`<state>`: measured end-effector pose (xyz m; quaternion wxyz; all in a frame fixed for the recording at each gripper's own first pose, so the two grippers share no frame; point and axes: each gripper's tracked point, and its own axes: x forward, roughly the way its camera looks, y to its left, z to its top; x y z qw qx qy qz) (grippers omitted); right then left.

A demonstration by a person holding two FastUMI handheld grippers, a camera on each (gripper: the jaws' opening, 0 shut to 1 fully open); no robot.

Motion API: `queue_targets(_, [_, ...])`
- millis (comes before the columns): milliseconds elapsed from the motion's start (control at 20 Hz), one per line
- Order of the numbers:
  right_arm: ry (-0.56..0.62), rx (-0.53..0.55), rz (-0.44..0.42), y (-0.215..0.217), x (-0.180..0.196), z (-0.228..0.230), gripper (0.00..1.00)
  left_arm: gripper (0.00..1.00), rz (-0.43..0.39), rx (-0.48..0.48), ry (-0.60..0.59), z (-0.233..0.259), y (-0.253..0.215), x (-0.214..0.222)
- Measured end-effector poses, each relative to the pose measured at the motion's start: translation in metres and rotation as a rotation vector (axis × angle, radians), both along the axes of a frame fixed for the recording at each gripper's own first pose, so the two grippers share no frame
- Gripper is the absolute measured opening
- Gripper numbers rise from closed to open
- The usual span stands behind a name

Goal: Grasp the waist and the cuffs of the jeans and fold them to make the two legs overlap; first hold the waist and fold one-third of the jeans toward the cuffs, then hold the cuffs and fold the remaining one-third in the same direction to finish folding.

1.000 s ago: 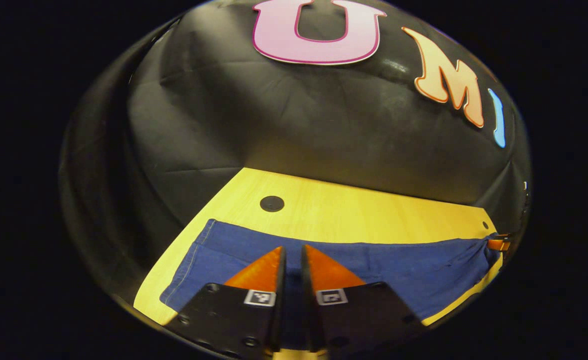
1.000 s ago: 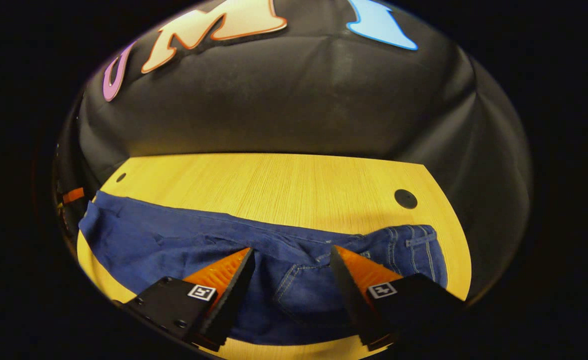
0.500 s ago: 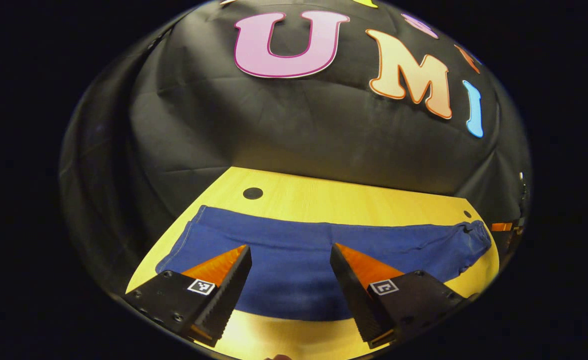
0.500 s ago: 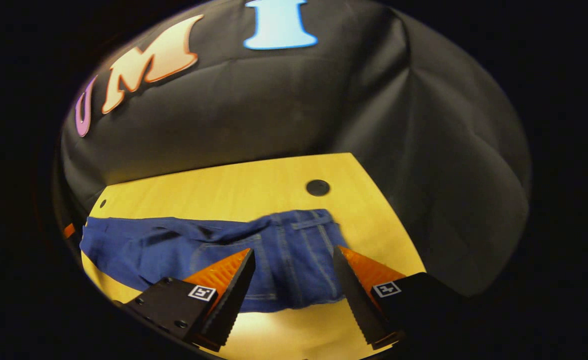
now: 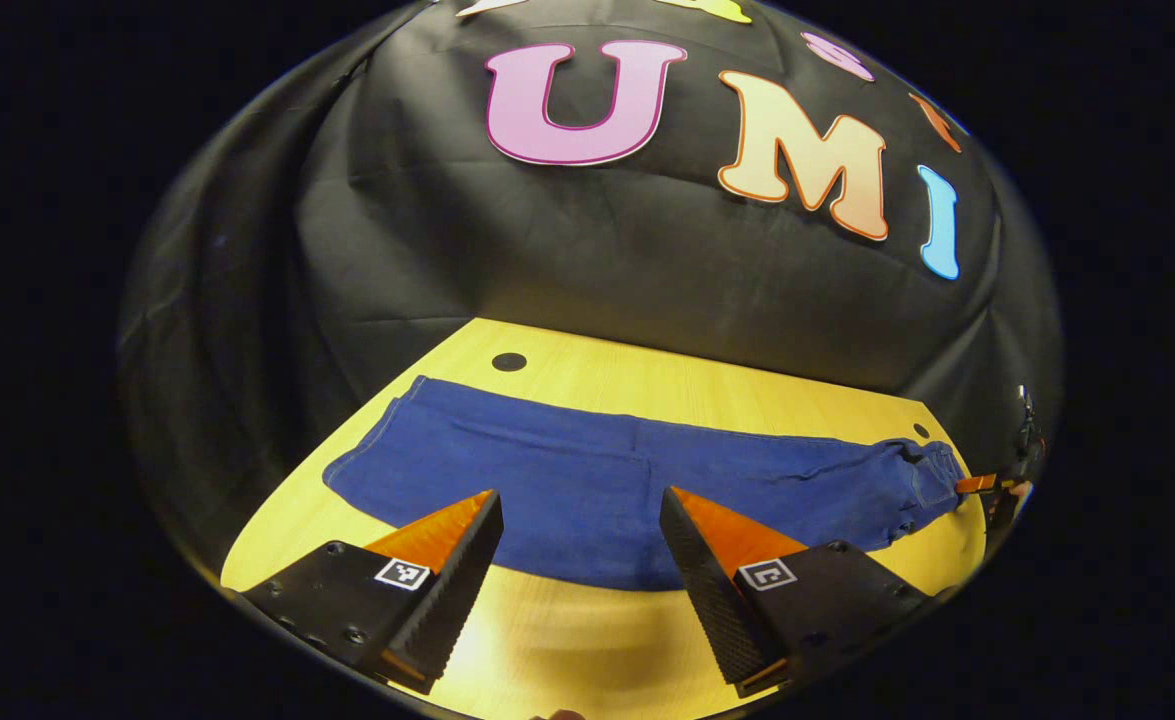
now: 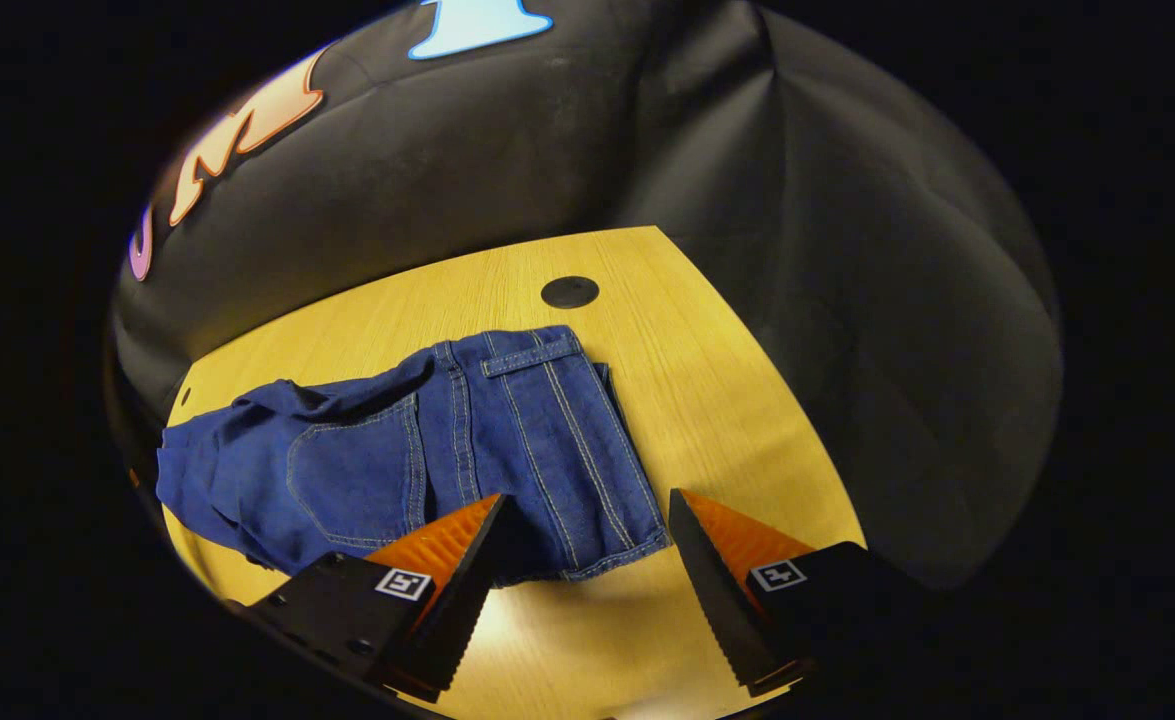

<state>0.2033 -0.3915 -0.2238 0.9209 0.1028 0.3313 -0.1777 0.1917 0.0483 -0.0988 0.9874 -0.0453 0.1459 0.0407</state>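
Left gripper view: the blue denim jeans (image 5: pixel 587 490) lay flat and lengthwise across a pale wood-grain desk (image 5: pixel 667 385), the two legs stacked as one long band. The cuff end (image 5: pixel 387 450) sat toward the left, its hem edge marked by a line of light stitching, near a round black grommet (image 5: pixel 509 361) set in the desk. The cloth there was smooth, with a faint crease running along its length. The left gripper (image 5: pixel 579 500) hovered over the near edge of the band, its two wedge-shaped, serrated fingers (image 5: pixel 447 540) spread wide apart and holding nothing. Each finger mount carried a small square black-and-white marker. At the far right the bunched waist end (image 5: pixel 932 475) lay close to the other gripper's tip (image 5: pixel 977 484). A wrinkled black cloth wall (image 5: pixel 587 260) rose behind the desk.

Right gripper view: the waist end of the jeans (image 6: pixel 537 430) lay directly ahead, showing a back pocket (image 6: pixel 357 470) outlined in pale double stitching, a belt loop and parallel seam lines. The denim farther left was rumpled into soft folds. The right gripper (image 6: pixel 587 505) stood just above the waistband's near edge, its ridged fingers (image 6: pixel 437 550) wide apart and gripping nothing. A second black grommet (image 6: pixel 569 292) sat beyond the waistband.
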Motion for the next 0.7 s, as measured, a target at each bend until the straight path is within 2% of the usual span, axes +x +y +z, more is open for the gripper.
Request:
queue_targets(150, [-0.008, 0.008, 0.023, 0.003, 0.004, -0.006, 0.99, 0.95, 0.012, 0.000, -0.001, 0.002, -0.004, -0.009])
queue_targets(200, [-0.010, 0.025, 0.024, 0.004, 0.004, -0.008, 0.95, 0.95, 0.011, -0.002, -0.008, 0.005, -0.008, -0.012])
queue_targets(300, [-0.028, 0.053, 0.009, 0.002, 0.004, -0.008, 0.97, 0.96, 0.008, 0.004, -0.022, 0.011, -0.014, -0.015])
queue_targets(400, [-0.047, 0.055, 0.010, 0.002, 0.000, -0.007, 0.91, 0.95, 0.007, 0.014, -0.024, 0.012, -0.019, -0.019])
queue_targets(450, [-0.063, 0.073, 0.021, 0.009, 0.005, -0.008, 0.93, 0.95, 0.006, 0.019, -0.027, 0.015, -0.022, -0.021])
queue_targets(500, [-0.070, 0.075, 0.004, 0.011, 0.004, -0.007, 0.84, 0.95, 0.003, 0.018, -0.035, 0.017, -0.026, -0.023])
queue_targets(650, [-0.089, 0.110, -0.007, 0.018, 0.008, -0.008, 0.44, 0.95, -0.001, 0.006, -0.052, 0.021, -0.039, -0.027])
queue_targets(700, [-0.099, 0.102, 0.009, 0.018, 0.008, -0.008, 0.36, 0.95, -0.003, 0.001, -0.060, 0.022, -0.043, -0.029])
